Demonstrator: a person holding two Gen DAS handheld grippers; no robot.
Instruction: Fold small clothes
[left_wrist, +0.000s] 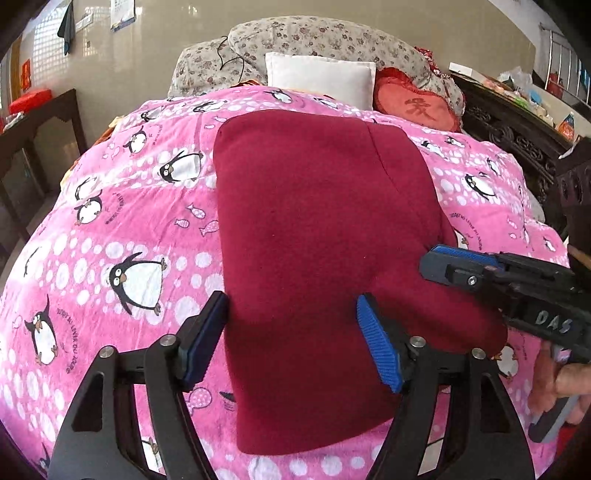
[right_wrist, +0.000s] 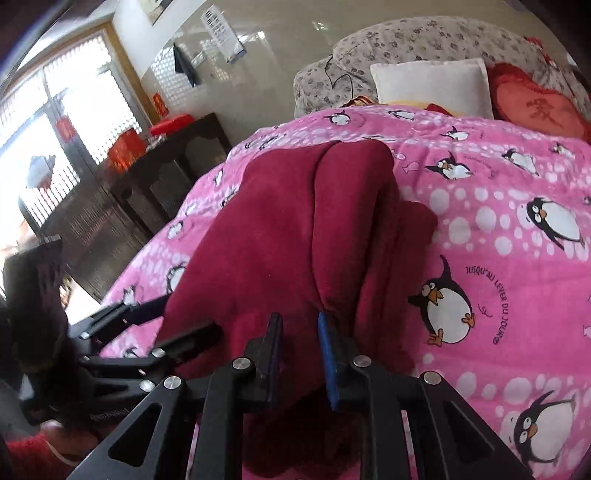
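Note:
A dark red garment lies folded in a long strip on the pink penguin blanket. My left gripper stands open over the strip's near part. Its left finger is at the cloth's left edge, its right finger is over the cloth, and nothing is pinched. My right gripper reaches in from the right at the garment's right edge. In the right wrist view, the right gripper has its jaws narrow, with a bunched fold of the garment pinched between the pads. The left gripper shows at that view's left.
At the bed's head lie a white pillow, a red heart cushion and a floral quilt. A dark wooden table stands to the left, and carved dark furniture to the right. A person's hand holds the right gripper.

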